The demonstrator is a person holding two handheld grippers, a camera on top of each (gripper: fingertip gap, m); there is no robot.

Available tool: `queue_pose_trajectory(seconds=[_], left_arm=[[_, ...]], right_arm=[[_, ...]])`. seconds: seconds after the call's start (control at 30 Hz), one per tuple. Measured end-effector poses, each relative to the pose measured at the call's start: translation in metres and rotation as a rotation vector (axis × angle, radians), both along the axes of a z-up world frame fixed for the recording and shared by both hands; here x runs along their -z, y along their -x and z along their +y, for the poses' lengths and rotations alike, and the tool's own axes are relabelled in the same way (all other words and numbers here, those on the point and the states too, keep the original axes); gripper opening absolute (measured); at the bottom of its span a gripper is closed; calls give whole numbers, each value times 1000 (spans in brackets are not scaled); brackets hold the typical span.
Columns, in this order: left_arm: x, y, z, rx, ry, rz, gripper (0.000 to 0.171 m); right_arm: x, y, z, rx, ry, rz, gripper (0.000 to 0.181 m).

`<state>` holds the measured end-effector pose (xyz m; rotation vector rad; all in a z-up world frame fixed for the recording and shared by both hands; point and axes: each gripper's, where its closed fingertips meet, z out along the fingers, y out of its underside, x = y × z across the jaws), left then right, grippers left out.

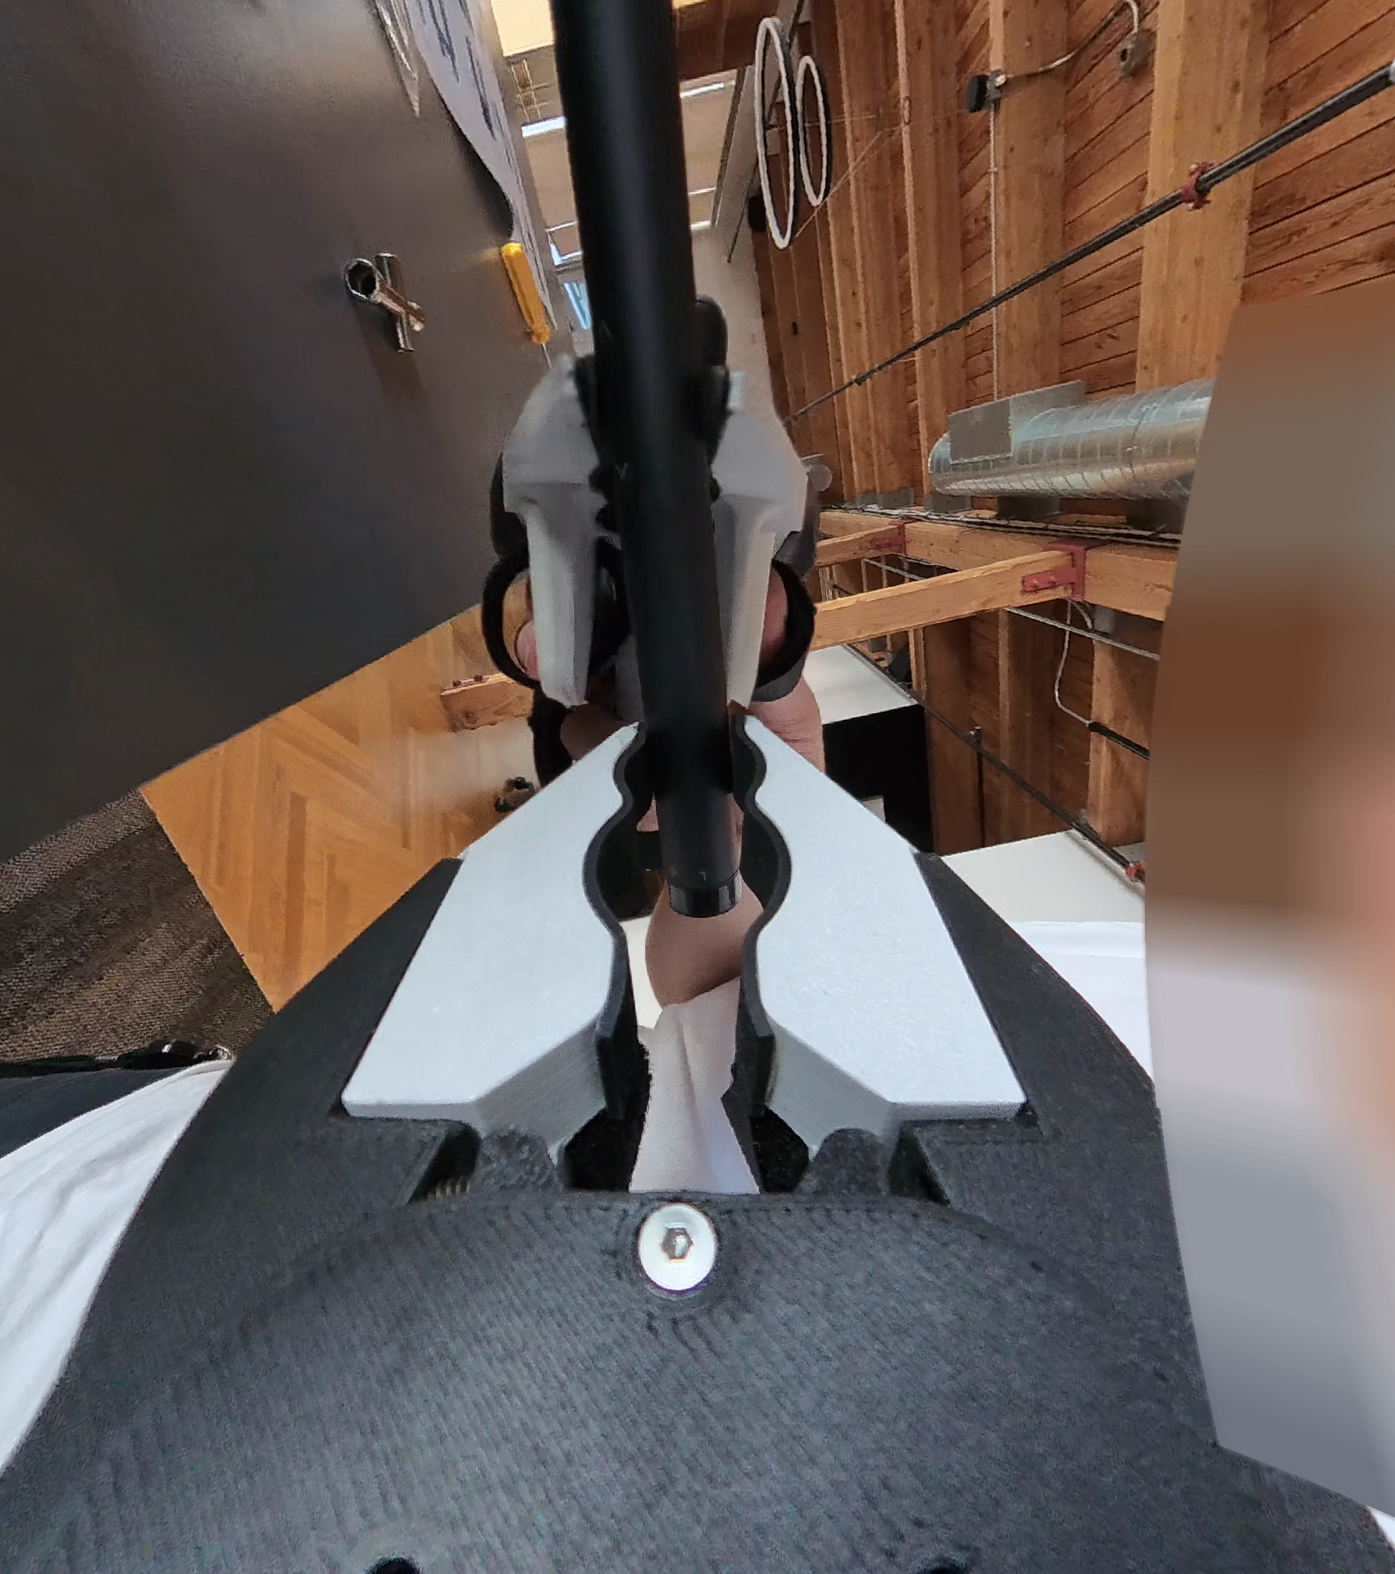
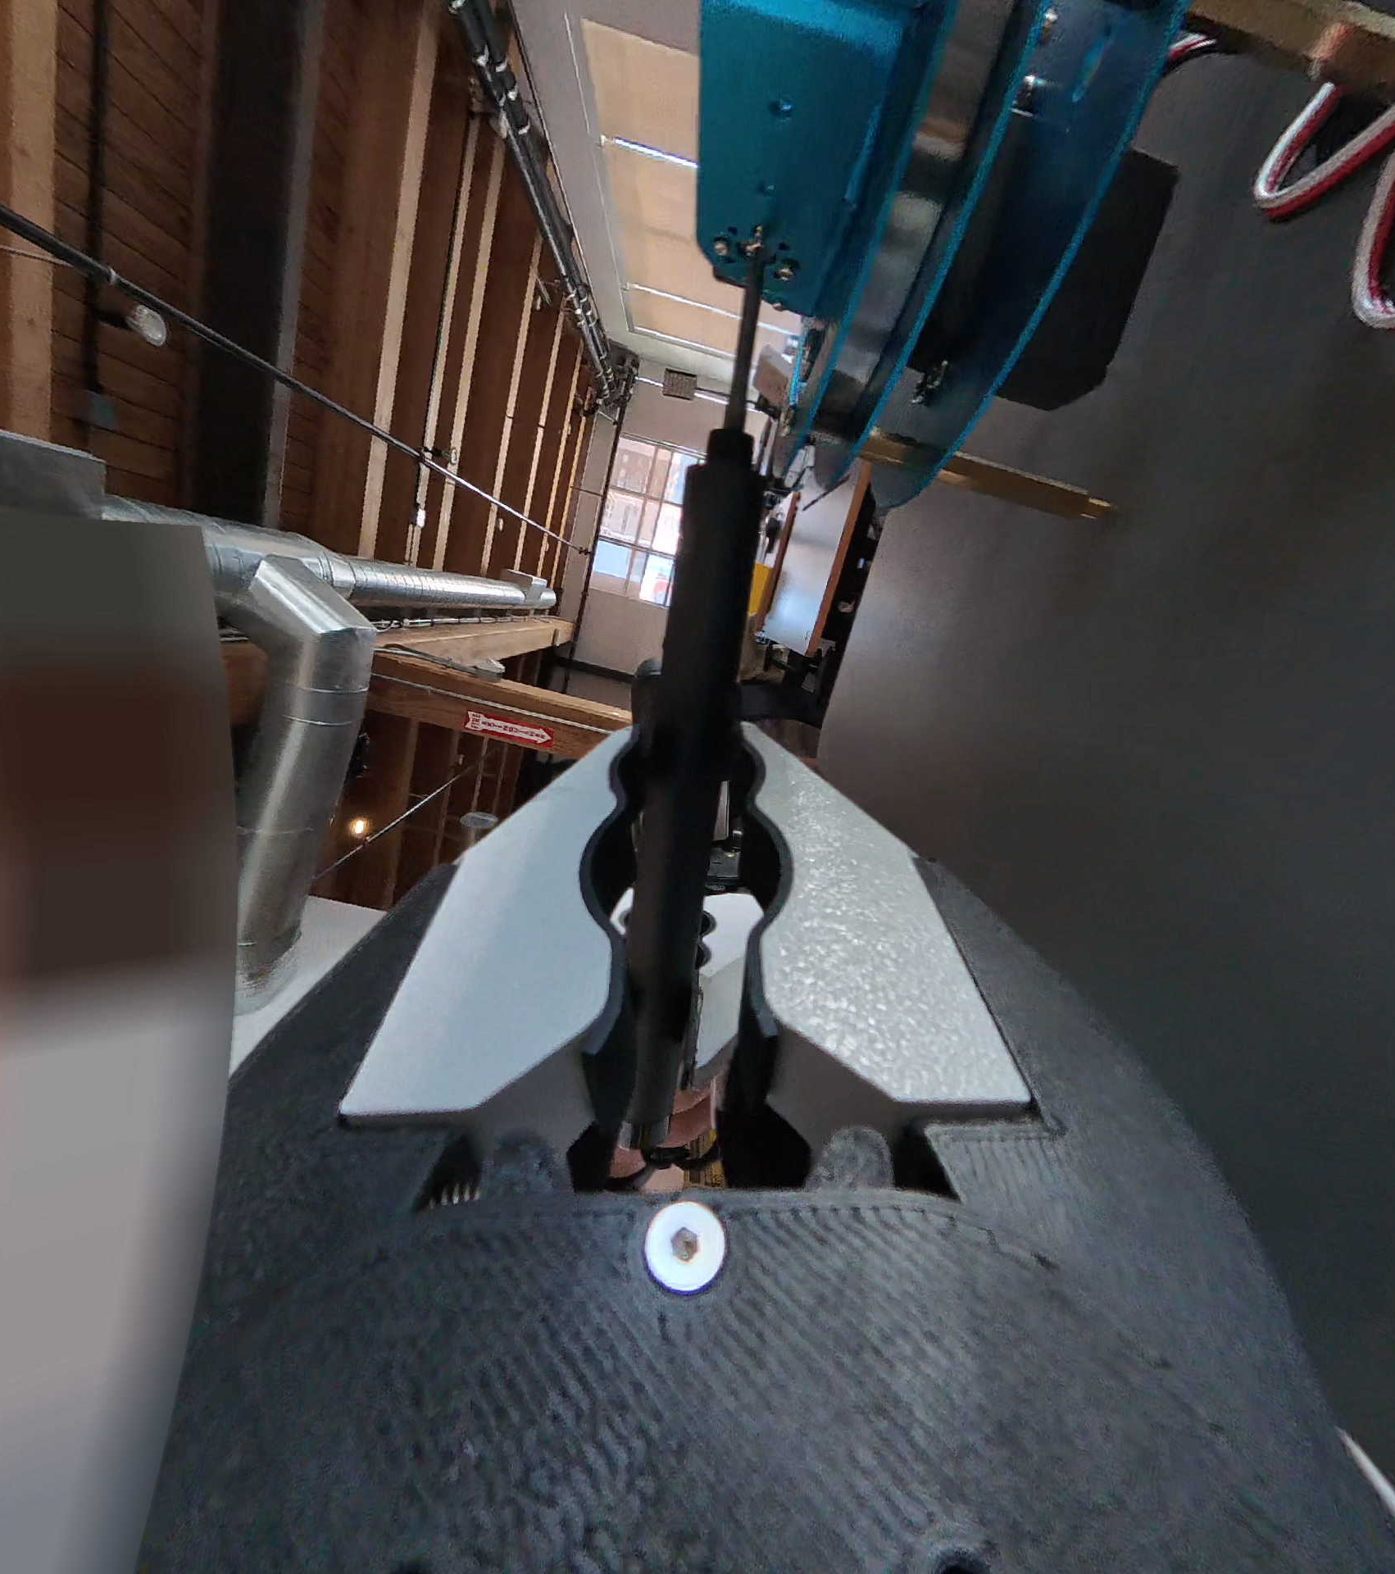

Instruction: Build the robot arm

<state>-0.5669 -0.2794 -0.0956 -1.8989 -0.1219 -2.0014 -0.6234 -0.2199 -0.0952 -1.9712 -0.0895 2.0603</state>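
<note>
Fingers of the left gripper (image 1: 687, 758) point up and away, and they squeeze a long black rod (image 1: 643, 426) near its bottom end. The rod's round tip sits between the two white fingers. Under it shows a bare wrist and a white sleeve (image 1: 690, 1099).

A bit farther up the same rod is the right gripper (image 1: 651, 528). A hand (image 1: 788, 630) holds it from behind, with fingers curled around the black handle. Its white fingers press on the rod from both sides.

From the right wrist view, the right gripper (image 2: 690, 749) also points up, clamped on the rod (image 2: 715, 596). The rod gets thin at the top and touches a blue-green box (image 2: 796, 136) that hangs on a dark wall (image 2: 1188, 766). A red and white cord (image 2: 1392, 170) hangs there too.

Far off are wooden beams (image 1: 975, 588) and a shiny silver pipe (image 1: 1086, 451).
</note>
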Motion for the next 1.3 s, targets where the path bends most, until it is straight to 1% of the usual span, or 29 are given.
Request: queue_pose_trajectory(seconds=[0.07,0.13,0.17,0.23,0.27,0.3,0.37,0.47,0.53,0.6,0.63,0.7,0.77,0.8,0.87,0.97,1.07,1.1,1.17,1.23,1.3], left_arm=[[-4,-1,1,-7,-28,-7,17],[-7,-2,1,-9,-51,-27,18],[-9,-2,1,-8,-53,-48,21],[-11,-3,1,-10,-32,-100,35],[-11,-3,2,-6,-20,-126,36],[-10,-3,2,-2,-11,-145,32],[-7,-3,2,6,-7,-143,16],[-7,-3,2,5,-27,-99,16],[-4,-3,2,-1,-18,-64,16],[-3,-3,3,-7,0,-63,16],[-3,-3,3,-9,6,-61,16],[0,-3,3,-11,6,-33,16],[-1,-2,4,-17,-6,-13,16],[-2,-2,4,-21,-13,-7,16],[-5,-2,5,-25,-39,-1,17],[-7,-2,5,-28,-75,8,19],[-11,-2,5,-21,-62,-68,27],[-12,-2,5,-17,-53,-89,27],[-10,-4,4,-7,-44,-103,18],[-8,-4,5,-5,-36,-86,17],[-4,-5,6,-7,-28,-46,17]], right_arm=[[-2,0,0,-4,11,32,17],[-7,-2,1,7,44,102,17],[-8,-3,2,13,69,134,16],[-5,-4,3,18,126,189,16],[-5,-5,3,19,150,220,16],[-5,-5,3,18,165,246,16],[-8,-4,2,8,171,278,16],[-8,-4,2,-4,139,265,16],[-6,-3,2,-6,125,225,16],[-1,-3,6,18,96,141,26],[1,-4,6,27,71,100,28],[2,-4,6,29,19,21,28],[0,-3,4,10,-24,-16,18],[0,-3,4,13,-28,-17,18],[-5,-3,5,15,-2,38,17],[-8,-5,7,28,122,193,16],[-8,-5,7,29,197,297,16],[-8,-5,7,32,193,304,16],[-9,-5,7,26,178,309,16],[-8,-5,8,25,165,297,16],[-5,-4,9,26,143,241,18]])
